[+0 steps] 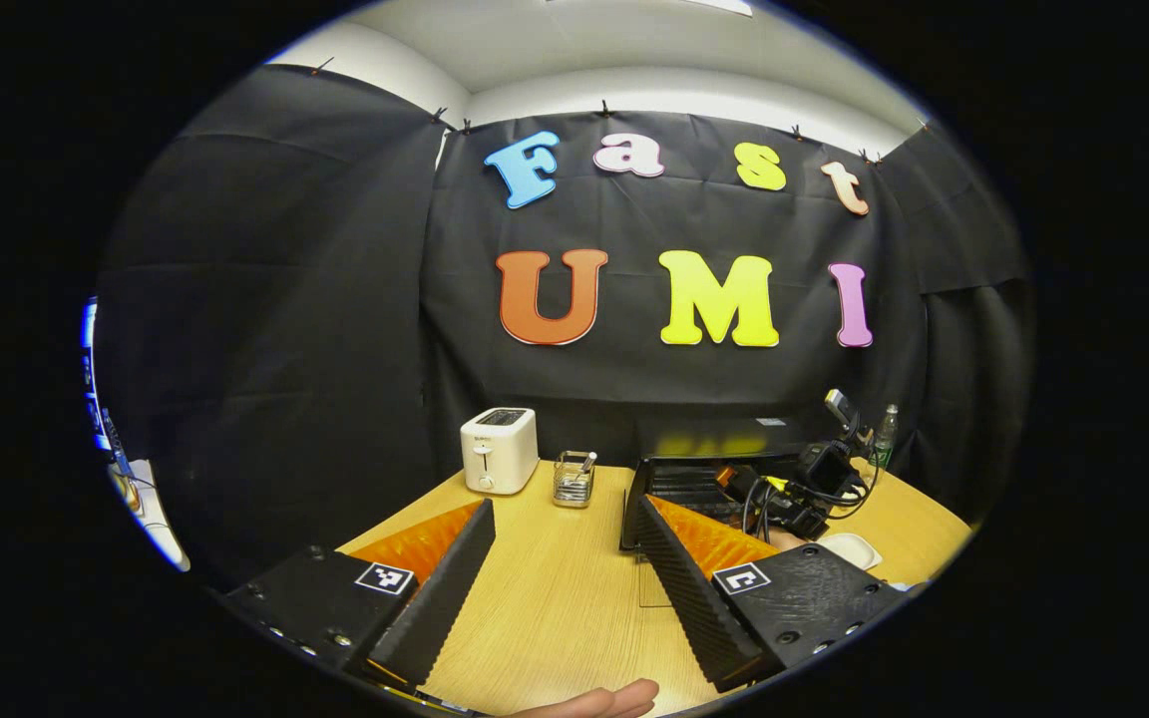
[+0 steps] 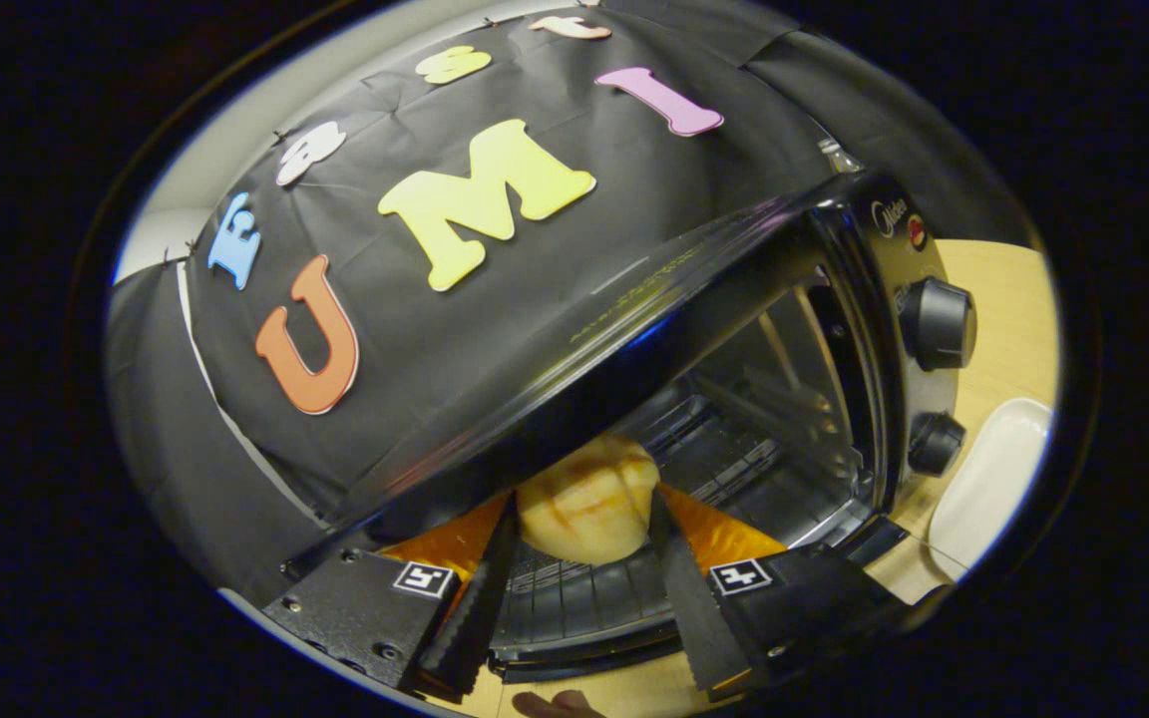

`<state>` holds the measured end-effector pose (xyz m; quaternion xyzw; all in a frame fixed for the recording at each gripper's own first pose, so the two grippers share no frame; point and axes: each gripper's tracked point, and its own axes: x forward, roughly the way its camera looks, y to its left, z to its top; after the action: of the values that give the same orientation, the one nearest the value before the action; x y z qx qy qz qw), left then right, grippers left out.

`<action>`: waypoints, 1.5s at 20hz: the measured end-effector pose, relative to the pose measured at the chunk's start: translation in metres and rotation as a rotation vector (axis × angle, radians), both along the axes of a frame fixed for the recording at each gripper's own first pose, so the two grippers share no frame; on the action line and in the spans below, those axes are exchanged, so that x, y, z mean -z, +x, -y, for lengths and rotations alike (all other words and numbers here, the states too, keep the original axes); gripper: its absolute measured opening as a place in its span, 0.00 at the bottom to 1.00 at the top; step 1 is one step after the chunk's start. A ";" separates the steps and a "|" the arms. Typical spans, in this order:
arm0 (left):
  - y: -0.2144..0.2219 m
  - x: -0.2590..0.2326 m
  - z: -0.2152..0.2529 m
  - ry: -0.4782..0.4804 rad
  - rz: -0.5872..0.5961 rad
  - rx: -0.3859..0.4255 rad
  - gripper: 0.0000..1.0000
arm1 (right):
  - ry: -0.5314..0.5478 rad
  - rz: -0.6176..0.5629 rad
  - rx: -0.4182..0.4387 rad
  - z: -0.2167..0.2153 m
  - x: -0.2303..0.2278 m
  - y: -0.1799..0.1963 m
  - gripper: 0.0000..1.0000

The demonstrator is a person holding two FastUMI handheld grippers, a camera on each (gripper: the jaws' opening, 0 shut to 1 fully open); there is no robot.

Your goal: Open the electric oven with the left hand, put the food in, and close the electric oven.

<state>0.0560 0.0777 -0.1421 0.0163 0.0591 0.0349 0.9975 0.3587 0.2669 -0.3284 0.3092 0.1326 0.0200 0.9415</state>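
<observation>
Right gripper [image 2: 584,588] clenched on the bun [image 2: 589,511], held just inside the open oven [image 2: 834,399] above its rack; left gripper [image 1: 563,583] released over the table [image 1: 555,598], oven at its 1 o'clock. Judged light, soft, crushable: hold gently across its flanks. Bun roundish, no clear long axis, dome toward 12 o'clock.

In the left gripper view, a white boxy toaster [image 1: 499,450] stands at centre frame on the light wooden table [image 1: 555,588], with a small wire-mesh holder [image 1: 574,479] just to its right. Farther right sits the black electric oven [image 1: 709,461], door open. In the right gripper view, a golden round bread bun [image 2: 589,499] lies on the oven's rack at lower centre, and a white shallow dish [image 2: 988,484] rests on the table at right.
</observation>
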 end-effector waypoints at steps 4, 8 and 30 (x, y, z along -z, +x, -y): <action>0.005 0.007 -0.001 -0.007 -0.011 0.000 0.93 | -0.039 -0.069 -0.041 -0.011 0.023 -0.003 0.81; 0.004 0.010 0.001 -0.016 -0.018 0.001 0.93 | -0.044 -0.078 -0.061 -0.015 0.023 -0.008 0.88; -0.026 0.032 0.068 -0.041 -0.089 0.098 0.93 | -0.270 0.212 -0.035 0.144 -0.143 -0.196 0.99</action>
<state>0.0302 0.0096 -0.1744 0.0005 0.1034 -0.0162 0.9945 0.1625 0.1227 -0.1857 0.1738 0.0396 0.0510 0.9827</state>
